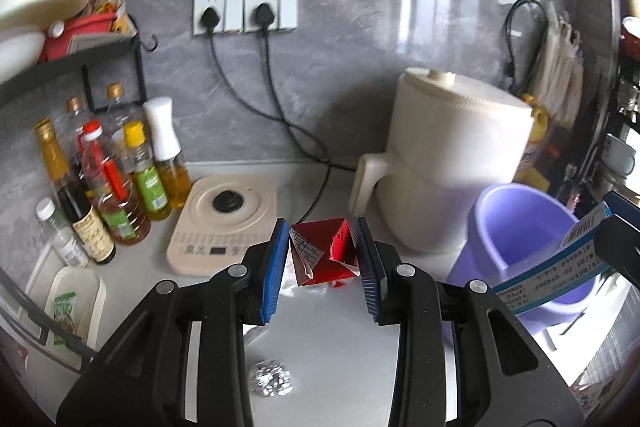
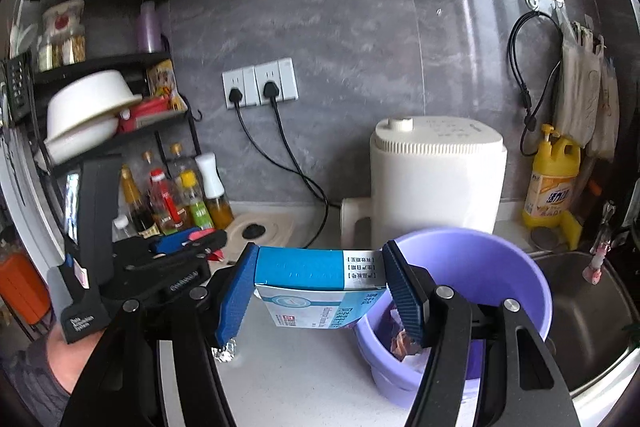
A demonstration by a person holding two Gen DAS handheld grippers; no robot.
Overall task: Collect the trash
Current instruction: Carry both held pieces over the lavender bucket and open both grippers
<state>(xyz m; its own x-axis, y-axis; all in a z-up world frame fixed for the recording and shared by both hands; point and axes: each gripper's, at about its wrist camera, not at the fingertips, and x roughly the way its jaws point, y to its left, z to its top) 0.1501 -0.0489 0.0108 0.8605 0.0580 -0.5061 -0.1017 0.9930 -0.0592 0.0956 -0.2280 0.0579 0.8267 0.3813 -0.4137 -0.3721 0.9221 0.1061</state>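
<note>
A crumpled red carton [image 1: 326, 251] is pinched between the blue pads [image 1: 274, 269] of the left gripper [image 1: 322, 267], and it is held above the white counter [image 1: 332, 355]. A white label with a printed table is seen on its left face, but the writing is too small to be read. Below the fingers, a ball of crumpled foil [image 1: 271, 378] is lying on the counter.

A blue and white box [image 2: 320, 287] is clamped between the pads of the right gripper [image 2: 318, 291], just left of the purple bucket [image 2: 516, 267]. Chinese characters in brackets are printed on its white end, and they appear upside down; the smaller text on the lower face cannot be made out. Inside the bucket, some wrappers [image 2: 404, 343] are partly hidden behind the right finger.

Beyond the fingers, a white appliance [image 2: 436, 183] is standing at the wall. To its right, a yellow bottle [image 2: 552, 183] with Chinese writing is seen. In the right wrist view the left gripper is partly cut off at the left, and the words "Data" and "System" are legible on its body.
</note>
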